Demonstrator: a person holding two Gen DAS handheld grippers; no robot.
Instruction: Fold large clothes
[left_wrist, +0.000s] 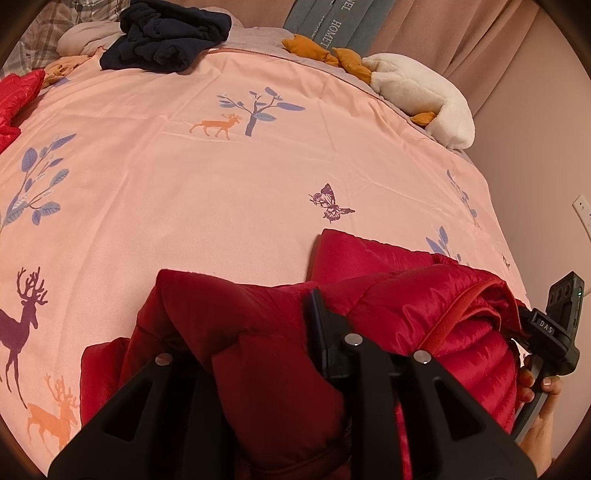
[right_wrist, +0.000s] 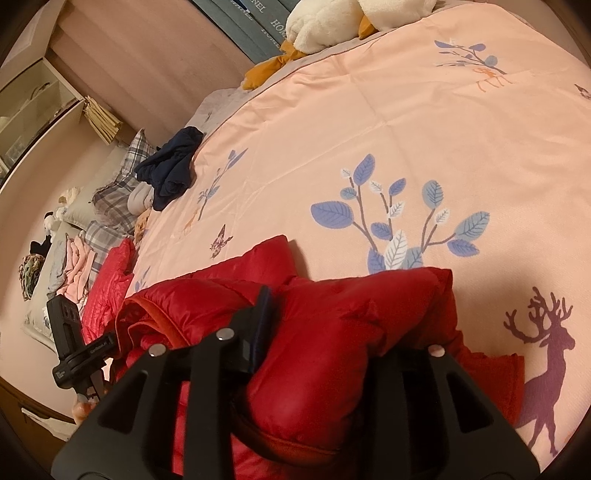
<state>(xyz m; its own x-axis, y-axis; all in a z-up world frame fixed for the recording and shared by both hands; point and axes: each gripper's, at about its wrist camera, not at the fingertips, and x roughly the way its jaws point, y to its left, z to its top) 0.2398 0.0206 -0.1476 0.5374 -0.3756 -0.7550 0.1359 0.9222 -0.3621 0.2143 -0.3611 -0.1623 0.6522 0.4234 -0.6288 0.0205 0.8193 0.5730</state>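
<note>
Left wrist view: we find both tools, left tool (left_wrist: 258, 354) and right tool (right_wrist: 332, 332), clamping the soft, slippery red down jacket (left_wrist: 388, 295) at the bed's (left_wrist: 221, 177) near edge, best held by its seams.

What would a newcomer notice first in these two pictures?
First, the shiny red quilted down jacket bunched at the near edge, gripped by the left tool and the right tool. Beneath it spreads the pink duvet with deer and leaf prints; a crumpled navy garment lies at its far end.

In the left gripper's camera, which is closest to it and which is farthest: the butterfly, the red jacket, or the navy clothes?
1. Red jacket, clamped in the left gripper.
2. Butterfly, mid-bed, slightly right.
3. Navy clothes, far end, upper left.
</note>
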